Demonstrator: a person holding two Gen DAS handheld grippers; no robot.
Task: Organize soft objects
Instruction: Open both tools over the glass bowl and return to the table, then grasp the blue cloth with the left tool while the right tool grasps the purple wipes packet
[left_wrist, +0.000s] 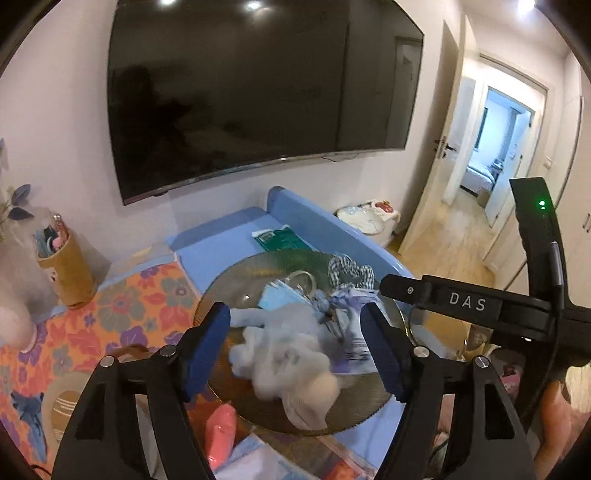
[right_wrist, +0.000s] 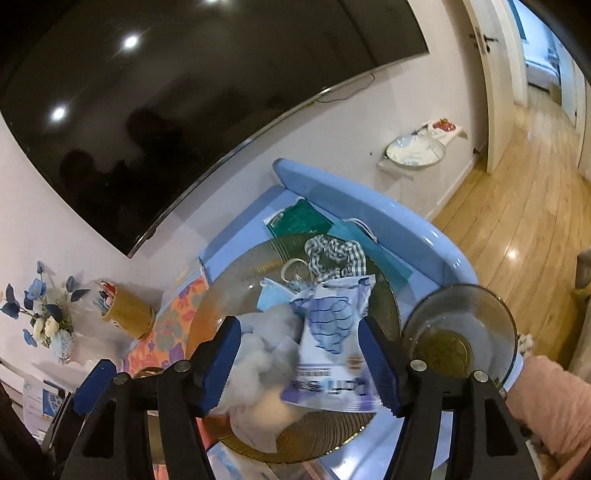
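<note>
Both claws tilt down over plate (left_wrist: 221, 295), jaws apart, gripping nothing. Left claw (left_wrist: 295, 350) frames grey fluffy cloth (left_wrist: 280, 354); right claw (right_wrist: 299, 362) frames white-purple packet (right_wrist: 332, 347) beside it.

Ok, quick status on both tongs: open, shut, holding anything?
Left tongs: open, holding nothing, above the soft pile on the glass plate.
Right tongs: open, holding nothing, over the white packet.
</note>
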